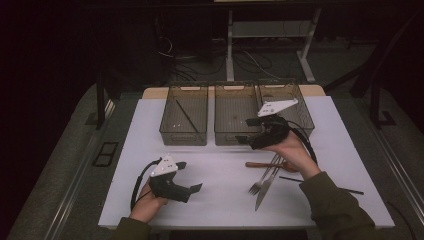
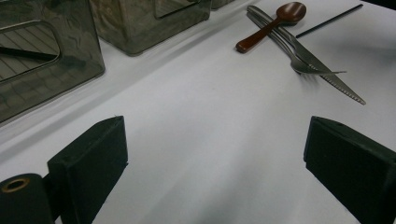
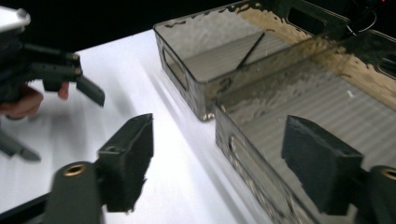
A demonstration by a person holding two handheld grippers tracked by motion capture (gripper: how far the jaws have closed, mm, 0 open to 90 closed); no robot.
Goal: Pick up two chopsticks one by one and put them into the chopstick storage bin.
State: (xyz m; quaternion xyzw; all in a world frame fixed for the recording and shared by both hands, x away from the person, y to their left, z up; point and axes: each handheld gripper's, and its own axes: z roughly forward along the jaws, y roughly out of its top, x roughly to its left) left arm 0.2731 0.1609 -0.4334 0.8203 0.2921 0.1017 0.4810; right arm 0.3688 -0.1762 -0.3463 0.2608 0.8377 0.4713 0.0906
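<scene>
We've got olive-green sleeves [image 1: 334,206] on, and both black grippers carry white three-cornered top plates [image 1: 276,107], thick black cables [image 1: 136,184], chunky square pads [image 2: 91,169], plus brass-ringed screw holes [image 3: 74,169].

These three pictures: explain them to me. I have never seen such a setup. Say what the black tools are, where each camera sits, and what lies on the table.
A person holds a two-jaw gripper in each hand: left gripper, right gripper. The high view looks down on the white table. Each gripper view rides on its own gripper, looking along its black jaws. Both stand open, holding nothing. On the table stand three clear bins; the left bin holds a thin black stick. Nearer lie a wooden spoon, a fork, a knife and another black stick.
</scene>
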